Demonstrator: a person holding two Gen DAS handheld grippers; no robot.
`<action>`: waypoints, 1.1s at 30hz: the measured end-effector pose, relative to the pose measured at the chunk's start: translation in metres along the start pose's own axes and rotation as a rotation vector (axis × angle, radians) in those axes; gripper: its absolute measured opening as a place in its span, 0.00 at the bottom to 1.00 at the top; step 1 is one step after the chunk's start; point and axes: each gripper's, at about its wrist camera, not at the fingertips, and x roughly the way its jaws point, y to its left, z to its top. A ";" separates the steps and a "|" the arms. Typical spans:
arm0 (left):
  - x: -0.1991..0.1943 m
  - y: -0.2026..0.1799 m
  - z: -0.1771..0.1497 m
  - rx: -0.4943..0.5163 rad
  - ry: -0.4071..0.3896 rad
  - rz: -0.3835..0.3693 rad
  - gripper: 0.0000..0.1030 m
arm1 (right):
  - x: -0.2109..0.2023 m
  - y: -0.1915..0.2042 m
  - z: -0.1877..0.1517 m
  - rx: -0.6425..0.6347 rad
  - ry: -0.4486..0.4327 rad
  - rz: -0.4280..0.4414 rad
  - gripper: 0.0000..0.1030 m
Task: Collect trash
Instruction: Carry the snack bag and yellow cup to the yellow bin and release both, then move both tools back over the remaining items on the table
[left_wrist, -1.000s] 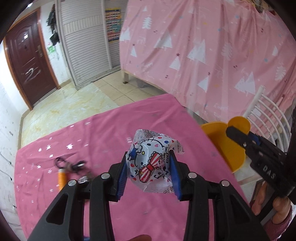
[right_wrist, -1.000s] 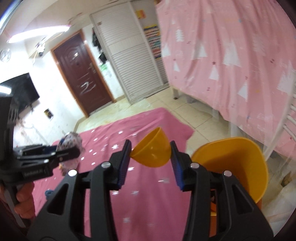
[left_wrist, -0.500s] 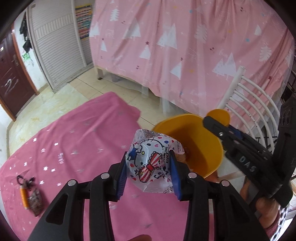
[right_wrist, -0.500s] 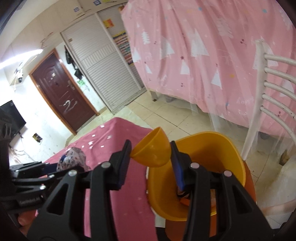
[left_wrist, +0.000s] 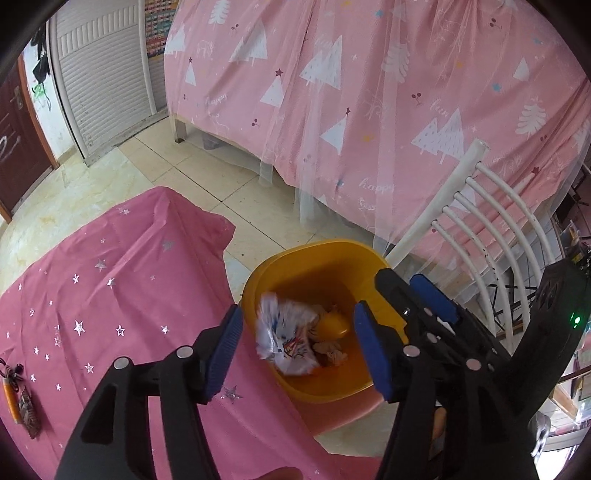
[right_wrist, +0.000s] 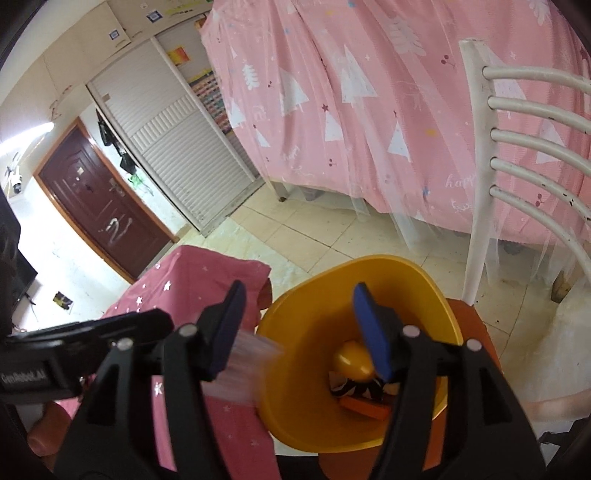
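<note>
One crumpled cartoon-print wrapper (left_wrist: 286, 341), blurred, above bin (left_wrist: 314, 391)

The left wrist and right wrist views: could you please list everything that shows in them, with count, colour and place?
bin: one, yellow, on a chair seat beside the table.
printed wrapper: one, white with cartoon print, blurred, dropping into the bin.
plastic half-shell: one, yellow, inside the bin.
tablecloth: one, pink with silver stars, covering the table.
keychain: one, orange and dark, on the tablecloth's near left edge.
chair: one, white slatted back, behind the bin.
bed cover: one, pink with white trees, in the background.
door: one, dark red, far left.
left gripper: black with blue pads, jaws opening, wrapper released.
right gripper: black with blue pads, jaws opening, nothing between them.
</note>
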 end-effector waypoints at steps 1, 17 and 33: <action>-0.001 0.000 -0.001 0.001 0.000 0.001 0.55 | 0.000 0.000 0.000 0.001 -0.001 0.002 0.56; -0.055 0.047 -0.016 -0.036 -0.077 0.054 0.55 | -0.009 0.047 -0.007 -0.105 -0.006 0.058 0.57; -0.130 0.156 -0.052 -0.106 -0.159 0.177 0.58 | -0.012 0.136 -0.040 -0.301 0.041 0.124 0.63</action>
